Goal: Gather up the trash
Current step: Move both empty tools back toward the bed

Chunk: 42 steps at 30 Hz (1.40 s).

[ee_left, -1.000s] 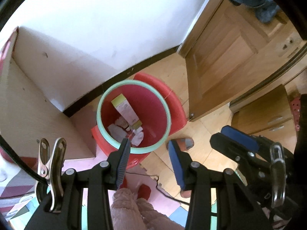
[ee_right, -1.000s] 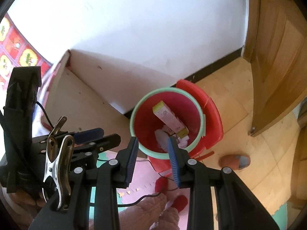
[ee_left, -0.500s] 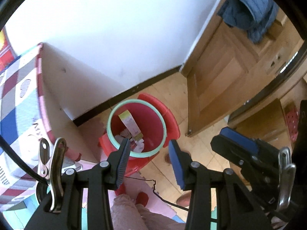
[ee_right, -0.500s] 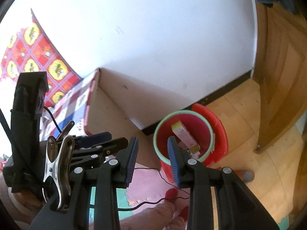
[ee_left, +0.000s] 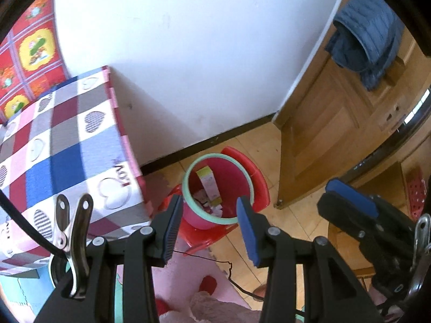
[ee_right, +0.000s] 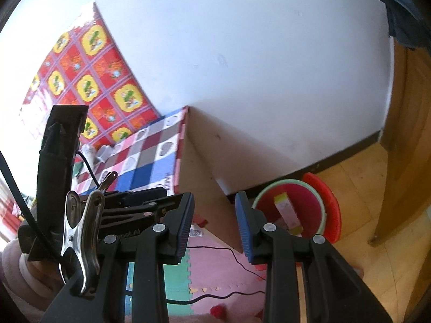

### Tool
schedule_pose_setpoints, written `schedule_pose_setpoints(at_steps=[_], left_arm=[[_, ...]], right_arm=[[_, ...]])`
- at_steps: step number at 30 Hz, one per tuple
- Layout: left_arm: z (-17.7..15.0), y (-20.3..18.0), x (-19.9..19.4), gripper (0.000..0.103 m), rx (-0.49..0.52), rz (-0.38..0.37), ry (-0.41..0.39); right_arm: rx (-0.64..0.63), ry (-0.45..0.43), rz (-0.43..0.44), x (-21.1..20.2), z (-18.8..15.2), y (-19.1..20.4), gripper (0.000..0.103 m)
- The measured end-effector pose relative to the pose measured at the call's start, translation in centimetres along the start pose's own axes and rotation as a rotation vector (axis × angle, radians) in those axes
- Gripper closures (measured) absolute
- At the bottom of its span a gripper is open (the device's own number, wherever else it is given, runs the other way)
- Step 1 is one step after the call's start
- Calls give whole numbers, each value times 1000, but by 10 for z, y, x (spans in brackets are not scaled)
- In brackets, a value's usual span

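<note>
A red trash bin with a pale green rim (ee_left: 215, 156) stands on the floor by the wall. A yellow and pink carton (ee_left: 208, 185) and some crumpled paper lie inside it. My left gripper (ee_left: 210, 231) hovers well above the bin, open, with nothing between its blue pads. The right gripper (ee_left: 342, 204) shows at the right of the left wrist view. In the right wrist view the bin (ee_right: 285, 181) sits low on the right, and the right gripper (ee_right: 214, 227) is open and empty, facing the table's corner. The left gripper (ee_right: 159, 197) is beside it on the left.
A table with a checked heart cloth (ee_left: 67, 148) stands left of the bin, and small white items (ee_right: 102, 152) lie on its far end. A wooden door (ee_left: 323, 140) with a blue garment (ee_left: 366, 40) is on the right. Foam mats (ee_right: 215, 269) and a black cable (ee_right: 231, 294) cover the floor below.
Both grippers have risen and drawn back from the bin, which now looks smaller and lower. The checked table top has come into view. Neither gripper's opening has changed.
</note>
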<state>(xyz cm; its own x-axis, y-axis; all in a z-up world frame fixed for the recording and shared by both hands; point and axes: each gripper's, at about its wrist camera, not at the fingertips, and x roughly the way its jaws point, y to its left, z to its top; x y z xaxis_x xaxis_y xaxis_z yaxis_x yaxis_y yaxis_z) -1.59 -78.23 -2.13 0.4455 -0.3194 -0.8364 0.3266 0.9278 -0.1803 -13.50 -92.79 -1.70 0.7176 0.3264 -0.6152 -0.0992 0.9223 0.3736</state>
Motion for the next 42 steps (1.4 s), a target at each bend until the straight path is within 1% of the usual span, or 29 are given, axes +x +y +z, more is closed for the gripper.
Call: schedule_pose_setpoints(at_steps=[4, 12, 14, 18, 26, 37, 42], left_arm=[[-8, 21, -20, 60, -10, 13, -17], [-28, 71, -66, 60, -54, 27, -49], [-33, 86, -81, 60, -60, 42, -59], [-46, 120, -110, 60, -81, 95, -74], [-77, 184, -156, 60, -131, 170, -111], [-113, 257, -205, 60, -215, 250, -143], [-124, 291, -224, 60, -282, 295, -162]], right_arm=[[-27, -15, 14, -4, 1, 26, 70], [-74, -35, 3, -11, -1, 81, 70], [-84, -40, 3, -12, -4, 99, 70], [-100, -40, 18, -8, -5, 131, 70], [-151, -43, 76, 9, -13, 203, 70], [-198, -25, 159, 34, -25, 281, 70], [-233, -2, 207, 47, -24, 315, 70]])
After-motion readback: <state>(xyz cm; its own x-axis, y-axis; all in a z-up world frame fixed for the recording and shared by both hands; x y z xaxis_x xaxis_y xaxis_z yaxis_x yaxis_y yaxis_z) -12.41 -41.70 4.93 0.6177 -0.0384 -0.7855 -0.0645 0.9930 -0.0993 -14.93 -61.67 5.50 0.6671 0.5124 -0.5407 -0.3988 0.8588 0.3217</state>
